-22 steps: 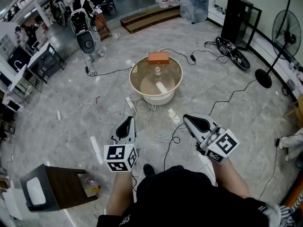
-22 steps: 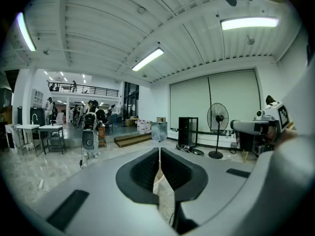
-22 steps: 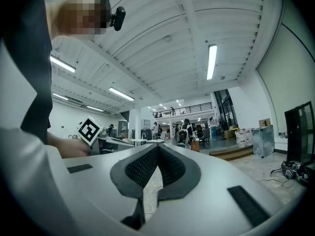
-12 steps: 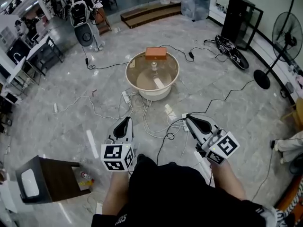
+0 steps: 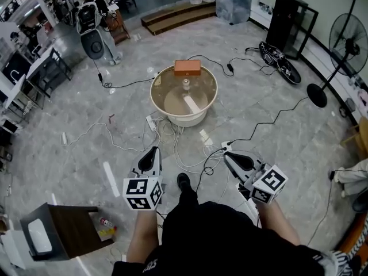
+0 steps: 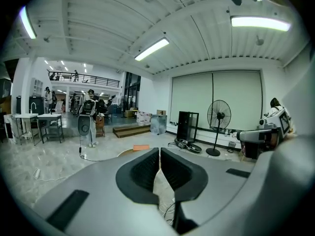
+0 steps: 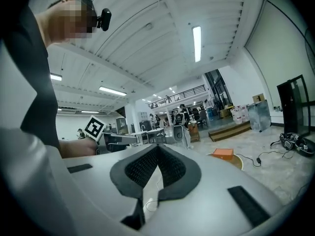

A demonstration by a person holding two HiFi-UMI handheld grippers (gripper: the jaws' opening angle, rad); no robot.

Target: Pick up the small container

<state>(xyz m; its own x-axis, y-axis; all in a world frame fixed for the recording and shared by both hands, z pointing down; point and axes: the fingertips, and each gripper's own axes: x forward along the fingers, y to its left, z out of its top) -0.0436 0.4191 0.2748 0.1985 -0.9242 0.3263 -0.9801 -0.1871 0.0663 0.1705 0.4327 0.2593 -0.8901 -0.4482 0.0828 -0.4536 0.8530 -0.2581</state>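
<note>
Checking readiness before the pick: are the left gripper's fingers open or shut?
Shut. On the grey left gripper, the dark ribbed fingers meet at their tips, nothing between them.

cables (image 5: 172, 134) strewn ahead (floor), tub (image 5: 152, 92) beyond

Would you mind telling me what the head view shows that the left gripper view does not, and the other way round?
Only the head view shows the dark side table at the person's left, the person's black shoe and the inside of the round tub from above. Only the left gripper view shows the ceiling lights, the far balcony and a close look at the left gripper, jaws shut with nothing between them. Both show the orange box on the tub's rim, the standing fan and the black cabinet.
</note>
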